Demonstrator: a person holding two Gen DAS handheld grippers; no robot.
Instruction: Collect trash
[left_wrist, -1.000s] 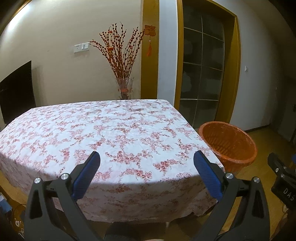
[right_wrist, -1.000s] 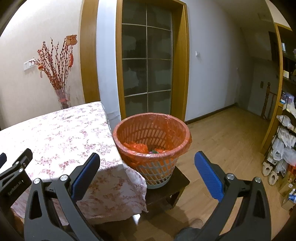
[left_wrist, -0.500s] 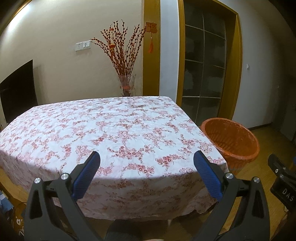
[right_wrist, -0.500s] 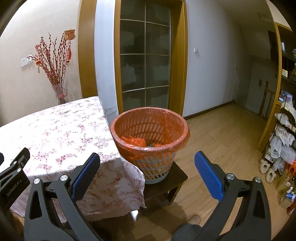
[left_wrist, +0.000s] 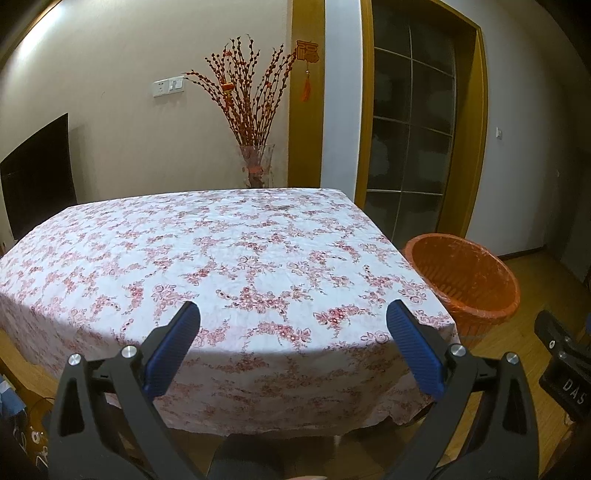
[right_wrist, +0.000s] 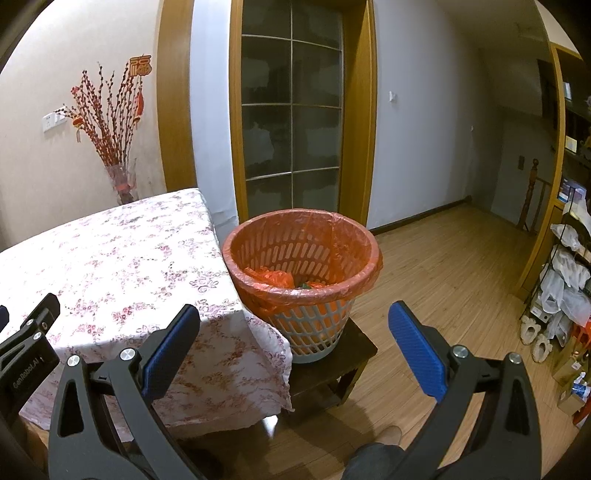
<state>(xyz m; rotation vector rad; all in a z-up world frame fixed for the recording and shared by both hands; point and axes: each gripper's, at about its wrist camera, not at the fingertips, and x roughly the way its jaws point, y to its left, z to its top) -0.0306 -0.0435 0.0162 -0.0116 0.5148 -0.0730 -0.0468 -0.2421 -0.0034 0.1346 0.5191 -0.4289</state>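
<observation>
Jaws on your left gripper (left_wrist: 293, 343) and right gripper (right_wrist: 293, 343) are spread wide and empty. Nothing litters the floral tabletop (left_wrist: 229, 258); trash (right_wrist: 275, 277) already sits in the orange-lined basket (right_wrist: 365, 254), raised on a stool (right_wrist: 343, 363) beside it, likely for reach.

Tabletop: the floral tablecloth (left_wrist: 229, 254) is seen flat from the near edge to the far edge.
Far edge: passage behind the table is blocked by a glass vase of red branches (left_wrist: 255, 162) and the wall.
Right of table: the gap is filled by the orange-lined waste basket (right_wrist: 301, 273), raised on a dark stool (right_wrist: 332, 363), just beside the cloth's corner.
Basket mouth: left open from above; crumpled orange trash (right_wrist: 269, 277) is seen at the bottom.
Right side: wooden floor (right_wrist: 443, 266) is bounded by a cluttered shelf rack (right_wrist: 565, 273).
</observation>
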